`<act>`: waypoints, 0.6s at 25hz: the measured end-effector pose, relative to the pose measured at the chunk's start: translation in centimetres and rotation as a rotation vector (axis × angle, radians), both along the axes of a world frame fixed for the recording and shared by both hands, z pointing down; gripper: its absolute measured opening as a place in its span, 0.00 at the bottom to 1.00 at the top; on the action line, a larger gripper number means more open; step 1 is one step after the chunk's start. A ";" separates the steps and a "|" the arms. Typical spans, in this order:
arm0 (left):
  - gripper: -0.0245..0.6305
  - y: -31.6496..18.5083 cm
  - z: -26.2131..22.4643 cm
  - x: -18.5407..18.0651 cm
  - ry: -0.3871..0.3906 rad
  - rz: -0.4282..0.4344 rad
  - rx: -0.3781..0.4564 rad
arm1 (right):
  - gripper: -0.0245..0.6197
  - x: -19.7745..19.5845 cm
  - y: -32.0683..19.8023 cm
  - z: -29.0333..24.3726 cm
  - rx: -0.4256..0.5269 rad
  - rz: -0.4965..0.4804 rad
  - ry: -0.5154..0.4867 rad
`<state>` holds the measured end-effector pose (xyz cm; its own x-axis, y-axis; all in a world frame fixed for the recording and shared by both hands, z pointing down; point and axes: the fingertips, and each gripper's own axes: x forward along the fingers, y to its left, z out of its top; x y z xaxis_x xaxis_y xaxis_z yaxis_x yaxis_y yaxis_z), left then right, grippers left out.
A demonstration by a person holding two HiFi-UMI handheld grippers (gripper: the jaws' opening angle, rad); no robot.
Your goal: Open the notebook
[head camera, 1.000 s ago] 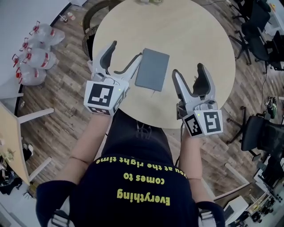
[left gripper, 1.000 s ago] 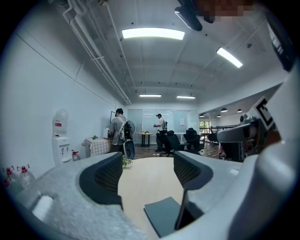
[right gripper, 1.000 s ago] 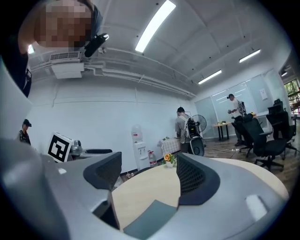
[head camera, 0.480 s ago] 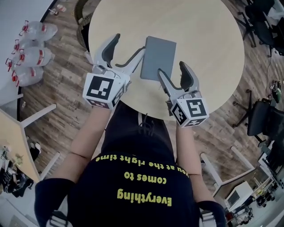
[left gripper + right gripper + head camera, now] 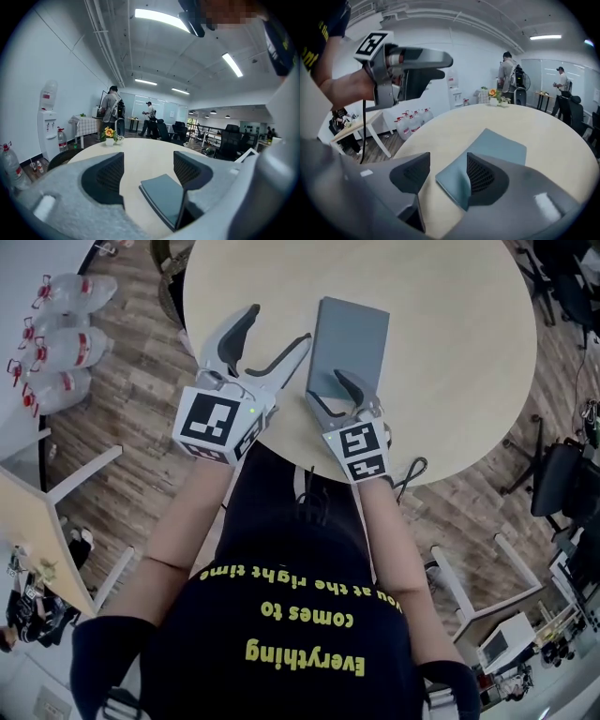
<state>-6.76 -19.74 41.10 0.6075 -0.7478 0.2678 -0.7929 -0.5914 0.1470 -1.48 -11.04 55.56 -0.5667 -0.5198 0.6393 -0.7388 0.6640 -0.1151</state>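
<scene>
**Head view with both gripper views.** The closed grey notebook (image 5: 349,343) lies flat on the round tabletop (image 5: 441,352).

- **Left gripper:** Your left gripper (image 5: 278,326) hangs just beside the notebook's left edge. Its jaws are wide apart and press on nothing. In the left gripper view the notebook shows low between the jaws, with one side hidden behind the right jaw. You cannot tell whether that jaw touches it.
- **Right gripper:** Your right gripper (image 5: 328,387) tilts down at the notebook's near left corner. Its jaws have just been closing and now stand at a middling gap, with that corner lying between them. The right jaw sits over the cover. The left jaw sits over bare tabletop, just outside the notebook's edge. The pads do not pinch the notebook from both sides, and it is not clear whether the right pad touches the cover.
- **Surroundings:** Beyond the left gripper's jaws, a small pot of flowers (image 5: 109,135) stands near the far rim of the tabletop. Water bottles (image 5: 58,343) lie on the wooden floor (image 5: 141,418), well to the left of those jaws.
</scene>
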 end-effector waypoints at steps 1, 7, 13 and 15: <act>0.56 0.1 0.4 0.0 0.000 0.007 -0.011 | 0.43 -0.6 0.3 1.0 -0.012 -0.032 0.024; 0.56 0.5 1.7 -0.5 -0.001 0.022 -0.046 | 0.41 -2.2 1.0 4.6 0.014 -0.160 0.199; 0.55 0.3 2.6 -1.4 -0.003 0.008 -0.066 | 0.33 -2.2 1.0 6.2 0.051 -0.180 0.273; 0.55 0.2 2.7 -1.6 -0.001 0.005 -0.069 | 0.32 -2.3 0.9 6.4 0.069 -0.190 0.295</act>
